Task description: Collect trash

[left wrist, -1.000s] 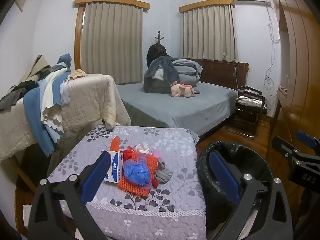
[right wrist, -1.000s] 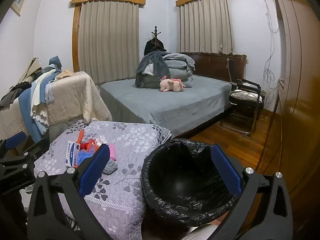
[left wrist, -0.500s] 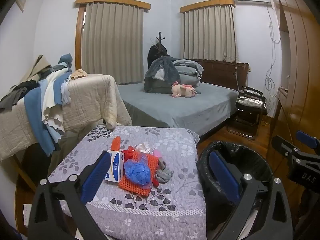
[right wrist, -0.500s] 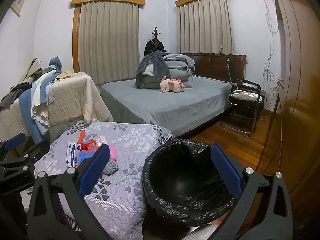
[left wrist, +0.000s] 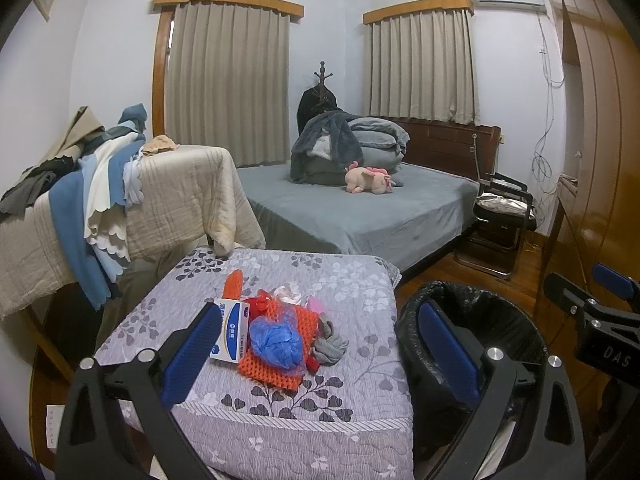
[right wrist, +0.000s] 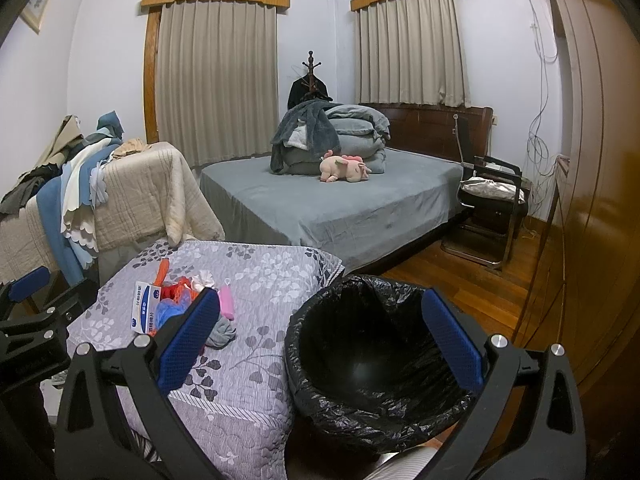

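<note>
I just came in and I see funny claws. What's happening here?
A person is holding two grabber tools to tidy up trash. Both the left gripper and the right gripper are open and hold nothing. A pile of trash sits on the grey flowered table cover, with a blue crumpled bag on top. Beside it stands a bin with a black liner; nothing shows inside it. Nothing has been picked up yet.
</note>
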